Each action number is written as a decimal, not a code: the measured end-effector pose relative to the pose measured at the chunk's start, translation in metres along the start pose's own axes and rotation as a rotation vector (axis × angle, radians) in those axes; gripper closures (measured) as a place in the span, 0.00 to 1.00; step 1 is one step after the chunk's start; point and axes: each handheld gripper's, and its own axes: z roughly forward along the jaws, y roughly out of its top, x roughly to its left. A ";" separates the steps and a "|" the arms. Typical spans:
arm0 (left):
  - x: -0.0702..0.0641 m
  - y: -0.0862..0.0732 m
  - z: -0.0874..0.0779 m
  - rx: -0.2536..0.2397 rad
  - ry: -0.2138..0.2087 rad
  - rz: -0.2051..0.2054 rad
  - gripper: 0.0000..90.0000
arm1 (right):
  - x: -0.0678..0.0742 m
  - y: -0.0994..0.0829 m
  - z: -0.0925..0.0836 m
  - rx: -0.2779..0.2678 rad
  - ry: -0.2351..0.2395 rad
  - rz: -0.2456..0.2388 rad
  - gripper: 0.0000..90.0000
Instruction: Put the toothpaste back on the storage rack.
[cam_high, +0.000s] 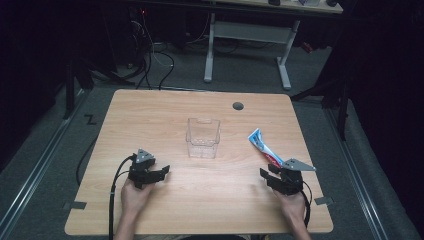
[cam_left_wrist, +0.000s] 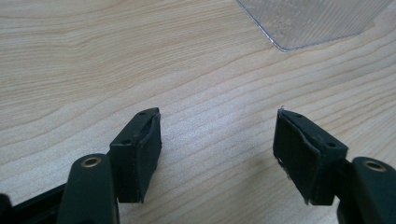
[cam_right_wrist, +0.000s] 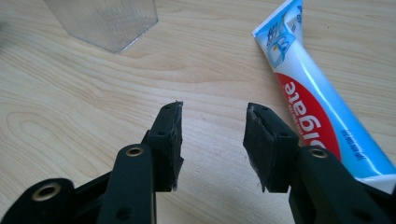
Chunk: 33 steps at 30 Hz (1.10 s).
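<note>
Toothpaste, a blue-red-white tube (cam_right_wrist: 306, 98), lies just right of my right hand-held gripper (cam_right_wrist: 212, 140), running lengthwise away from me; jaws half-open, holding nothing.

Grey floor (cam_high: 55, 150), dark room, far desk (cam_high: 280, 6)

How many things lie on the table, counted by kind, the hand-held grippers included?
Toothpaste tube: 1
Clear plastic container: 1
Hand-held gripper: 2, the left hand-held gripper and the right hand-held gripper
Total: 4
</note>
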 end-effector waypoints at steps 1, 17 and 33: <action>0.000 0.000 0.000 -0.001 -0.001 0.000 0.37 | -0.001 0.001 -0.001 -0.003 0.002 -0.001 0.63; 0.000 0.000 0.000 0.000 0.000 0.000 0.37 | -0.019 0.019 -0.004 -0.008 -0.007 0.012 0.61; 0.000 0.000 0.000 -0.003 -0.002 -0.001 0.37 | -0.025 0.042 0.005 0.017 -0.034 -0.027 0.60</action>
